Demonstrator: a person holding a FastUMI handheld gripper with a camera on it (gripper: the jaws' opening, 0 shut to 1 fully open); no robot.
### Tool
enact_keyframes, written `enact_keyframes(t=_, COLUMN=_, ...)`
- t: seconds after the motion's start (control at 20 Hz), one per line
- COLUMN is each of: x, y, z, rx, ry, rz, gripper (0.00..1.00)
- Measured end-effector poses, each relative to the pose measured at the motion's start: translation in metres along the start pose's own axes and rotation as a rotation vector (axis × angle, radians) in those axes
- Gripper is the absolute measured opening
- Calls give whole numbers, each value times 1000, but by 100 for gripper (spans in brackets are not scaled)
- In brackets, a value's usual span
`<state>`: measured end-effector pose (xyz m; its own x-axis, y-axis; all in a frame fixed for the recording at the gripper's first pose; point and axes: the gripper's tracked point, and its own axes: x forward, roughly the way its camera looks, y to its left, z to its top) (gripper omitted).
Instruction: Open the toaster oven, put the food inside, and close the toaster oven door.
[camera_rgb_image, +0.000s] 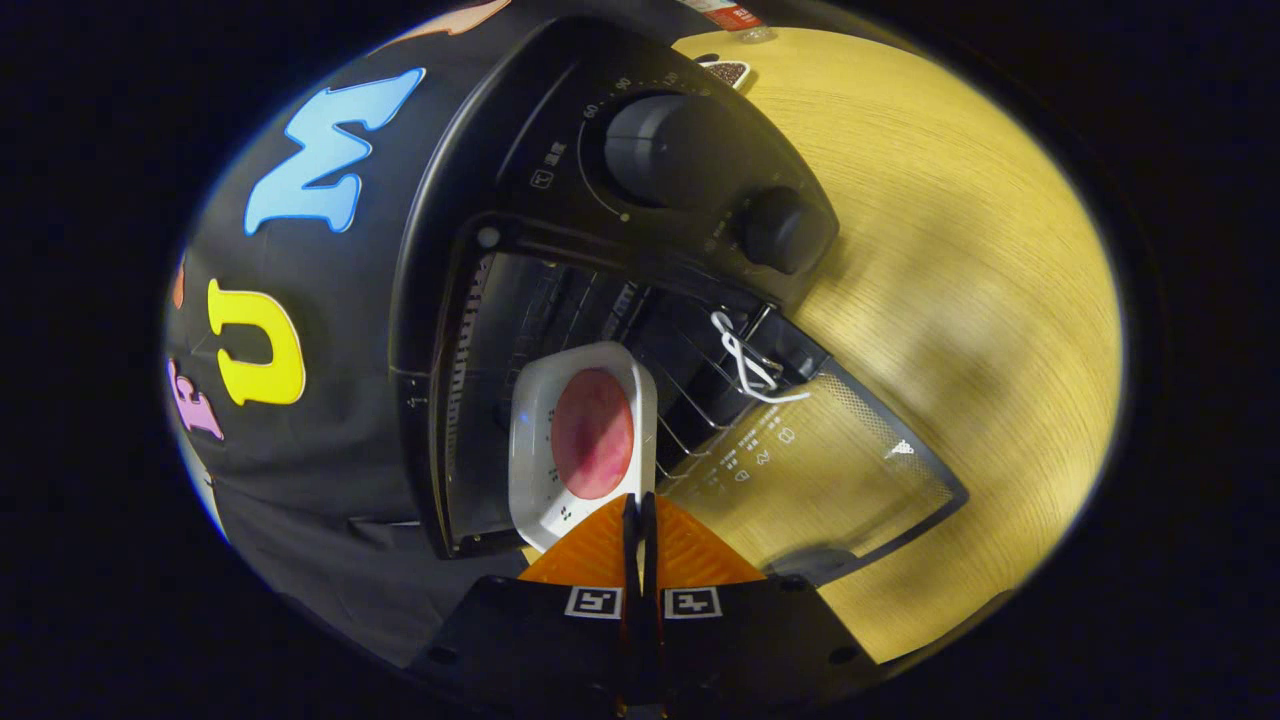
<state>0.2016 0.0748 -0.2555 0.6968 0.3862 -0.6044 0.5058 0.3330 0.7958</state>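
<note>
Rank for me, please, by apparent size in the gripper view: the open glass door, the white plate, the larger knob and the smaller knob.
1. Glass door
2. White plate, held edge-on in the shut gripper; its nearness enlarges it
3. Larger knob
4. Smaller knob

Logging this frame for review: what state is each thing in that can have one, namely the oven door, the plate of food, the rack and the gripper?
Toaster oven door: open, folded down flat.
Wire rack: in the oven, partly visible behind the plate.
White plate: held on edge at the oven mouth, carrying a round pink food piece.
Gripper: fingers shut on the plate's rim.
</note>
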Motion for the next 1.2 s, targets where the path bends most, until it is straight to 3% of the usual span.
enact_keyframes(t=0.75, x=34, y=19, z=22, rx=-1, ry=-228, rz=51, gripper=2)
enact_keyframes(t=1.1, x=29, y=27, z=13, rx=25, ry=-195, rz=108, gripper=9)
enact_keyframes(t=1.2, x=32, y=28, z=3, rx=22, ry=-149, rz=120, gripper=20)
